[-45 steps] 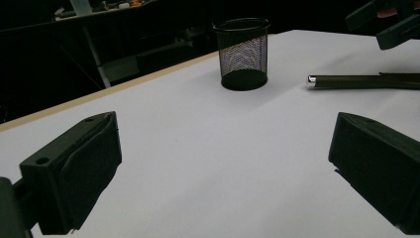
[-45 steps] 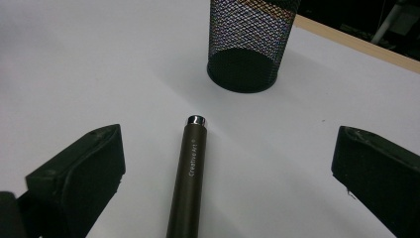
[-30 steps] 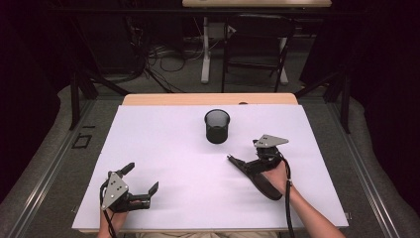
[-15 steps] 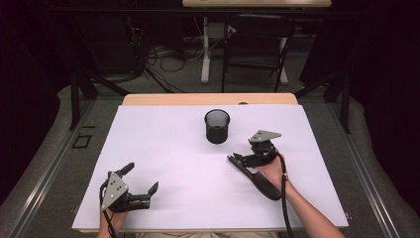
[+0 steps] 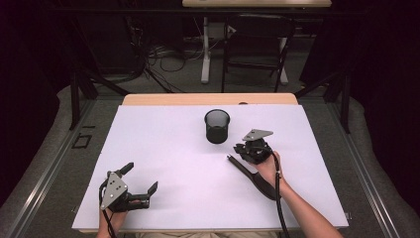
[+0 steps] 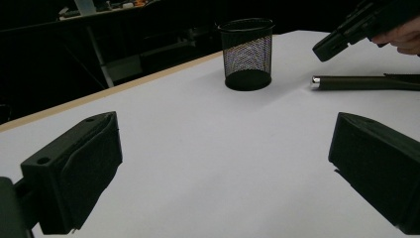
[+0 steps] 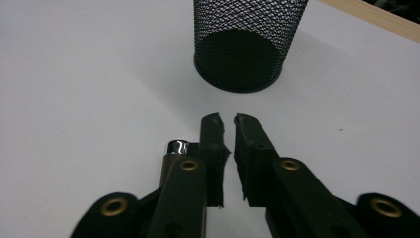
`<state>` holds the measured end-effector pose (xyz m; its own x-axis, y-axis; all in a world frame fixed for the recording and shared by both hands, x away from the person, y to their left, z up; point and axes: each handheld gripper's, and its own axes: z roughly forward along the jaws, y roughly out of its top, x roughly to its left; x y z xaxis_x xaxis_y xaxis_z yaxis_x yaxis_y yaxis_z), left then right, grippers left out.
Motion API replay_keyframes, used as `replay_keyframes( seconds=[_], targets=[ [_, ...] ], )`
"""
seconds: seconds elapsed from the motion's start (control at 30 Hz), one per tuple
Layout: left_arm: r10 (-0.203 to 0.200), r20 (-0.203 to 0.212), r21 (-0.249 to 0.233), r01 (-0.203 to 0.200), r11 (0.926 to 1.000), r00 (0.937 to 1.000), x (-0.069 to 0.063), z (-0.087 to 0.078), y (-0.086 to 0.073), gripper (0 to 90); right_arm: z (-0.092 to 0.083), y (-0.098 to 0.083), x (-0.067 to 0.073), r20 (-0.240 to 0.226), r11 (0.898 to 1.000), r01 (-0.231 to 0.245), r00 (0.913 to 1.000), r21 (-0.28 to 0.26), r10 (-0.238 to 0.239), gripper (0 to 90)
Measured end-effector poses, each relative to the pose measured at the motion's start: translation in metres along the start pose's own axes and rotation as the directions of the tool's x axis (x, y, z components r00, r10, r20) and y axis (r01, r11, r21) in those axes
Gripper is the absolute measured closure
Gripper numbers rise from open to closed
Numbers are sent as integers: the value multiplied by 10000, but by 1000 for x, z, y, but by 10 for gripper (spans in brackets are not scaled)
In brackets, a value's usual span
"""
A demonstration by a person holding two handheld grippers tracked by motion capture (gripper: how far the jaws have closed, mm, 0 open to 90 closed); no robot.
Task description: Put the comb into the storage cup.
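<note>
A black mesh cup (image 5: pixel 217 126) stands upright on the white table (image 5: pixel 163 144), back of centre. A dark pen with a silver tip (image 5: pixel 247 173) lies flat in front of it, running under the person's right hand. My right gripper (image 5: pixel 238 147) hovers over the pen's tip end and points at the cup (image 7: pixel 242 44). Its jaws have just been closing and stand almost together with nothing between them; the pen's silver tip (image 7: pixel 177 147) lies beside and below the left jaw. My left gripper (image 5: pixel 141 177) rests open at the front left, with nothing between its fingers (image 6: pixel 74 168).
The table's wooden back edge (image 5: pixel 208 99) runs just behind the cup. Beyond it are a dark floor, cables and chair legs (image 5: pixel 257 59). In the left gripper view the pen (image 6: pixel 361 82) lies right of the cup (image 6: pixel 246 54), under the right gripper (image 6: pixel 341 39).
The right gripper has shifted left toward the pen's tip and the cup, and its wide-open jaws have come together. The left gripper has stayed put.
</note>
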<state>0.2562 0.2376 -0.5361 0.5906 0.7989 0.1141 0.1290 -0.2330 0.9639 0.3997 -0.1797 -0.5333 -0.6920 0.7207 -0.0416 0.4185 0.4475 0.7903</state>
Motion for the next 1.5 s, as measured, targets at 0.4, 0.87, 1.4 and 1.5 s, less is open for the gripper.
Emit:
replay_keyframes(
  seconds=[0.4,0.87,1.4,1.5],
  targets=[
    [9,-6,18,-9,10000,10000,0,0,0,2,16,4,7,45,9977,264,9996,620,-267,900],
    [1,-2,54,-1,10000,10000,0,0,0,3,29,4,9,-55,9934,342,9994,1096,-338,900],
    [4,-14,41,-4,10000,10000,0,0,0,5,30,4,15,-373,9902,594,9978,1262,-551,900],
    [10,-13,55,-10,10000,10000,0,0,0,4,31,4,16,-441,9894,631,9974,1310,-577,900]
  ],
)
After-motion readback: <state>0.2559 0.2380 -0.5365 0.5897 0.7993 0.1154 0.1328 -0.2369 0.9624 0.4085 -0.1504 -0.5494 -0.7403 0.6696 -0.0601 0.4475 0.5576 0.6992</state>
